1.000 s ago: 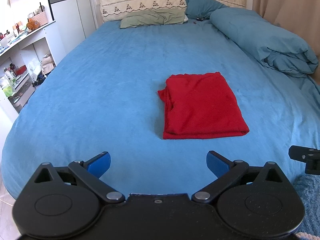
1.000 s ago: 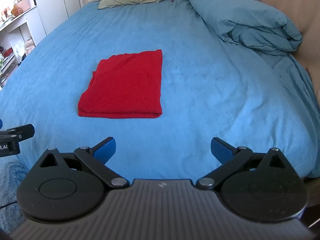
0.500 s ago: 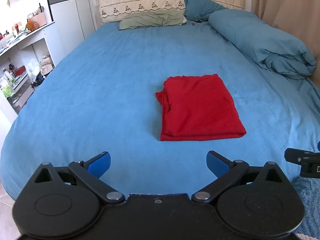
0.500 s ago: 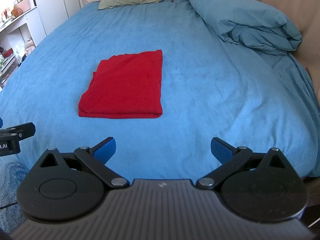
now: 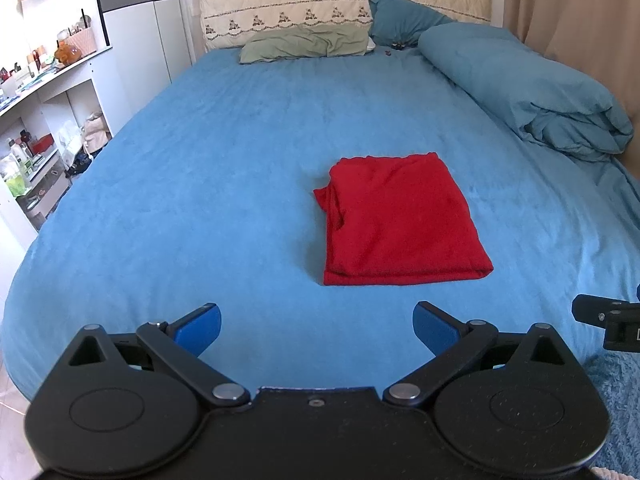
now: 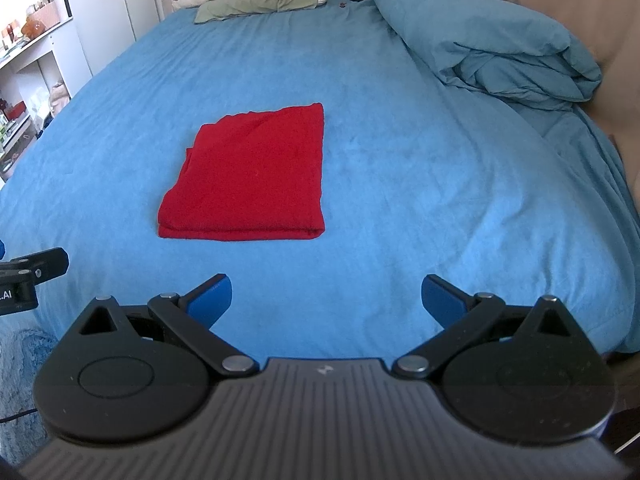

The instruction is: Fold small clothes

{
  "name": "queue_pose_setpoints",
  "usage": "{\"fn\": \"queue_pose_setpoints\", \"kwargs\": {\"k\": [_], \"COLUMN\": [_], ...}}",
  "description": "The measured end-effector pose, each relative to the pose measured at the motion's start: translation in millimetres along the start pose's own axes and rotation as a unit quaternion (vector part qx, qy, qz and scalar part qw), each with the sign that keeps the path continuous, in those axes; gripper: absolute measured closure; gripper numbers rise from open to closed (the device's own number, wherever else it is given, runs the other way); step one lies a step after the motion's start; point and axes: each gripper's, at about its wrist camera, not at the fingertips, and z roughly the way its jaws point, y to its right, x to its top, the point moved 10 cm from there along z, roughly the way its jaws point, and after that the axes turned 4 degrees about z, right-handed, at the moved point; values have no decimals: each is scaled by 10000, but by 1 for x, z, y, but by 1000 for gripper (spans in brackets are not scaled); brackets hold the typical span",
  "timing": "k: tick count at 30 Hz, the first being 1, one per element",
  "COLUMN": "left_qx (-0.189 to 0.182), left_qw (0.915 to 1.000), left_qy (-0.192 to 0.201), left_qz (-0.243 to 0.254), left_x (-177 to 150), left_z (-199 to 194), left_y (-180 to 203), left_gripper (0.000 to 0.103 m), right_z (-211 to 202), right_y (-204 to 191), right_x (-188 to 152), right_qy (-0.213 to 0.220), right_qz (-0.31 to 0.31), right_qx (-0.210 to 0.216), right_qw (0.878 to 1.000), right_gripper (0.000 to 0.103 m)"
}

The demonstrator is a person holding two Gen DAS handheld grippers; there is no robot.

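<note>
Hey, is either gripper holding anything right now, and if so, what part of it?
Nothing is held. The left gripper and right gripper are both open and empty, short of the folded red garment, which lies untouched on the bed.

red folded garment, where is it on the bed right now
The red folded garment lies flat mid-bed on the blue sheet, ahead of both open grippers, right of centre in the left wrist view, the bunched duvet further right.
</note>
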Motion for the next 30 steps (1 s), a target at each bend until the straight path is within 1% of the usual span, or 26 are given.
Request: {"fn": "queue_pose_setpoints", "kwargs": {"k": [19, 24, 30], "left_qx": [-35, -77, -194], "left_qw": [10000, 10000, 9998], "left_qy": [22, -3, 1], "left_qz": [6, 14, -104], "left_x": [1, 1, 1], "left_z": [-3, -2, -2], "left_y": [-2, -2, -2], "left_gripper": [0, 0, 0], "right_z": [-3, -3, -4], "right_y": [-2, -2, -1], "right_x": [0, 0, 1], "right_qy": [16, 17, 22], "right_qz": [-9, -33, -52], "right_qx": [-4, -20, -19], "right_qw": [10000, 10000, 10000], "right_gripper": [0, 0, 0]}}
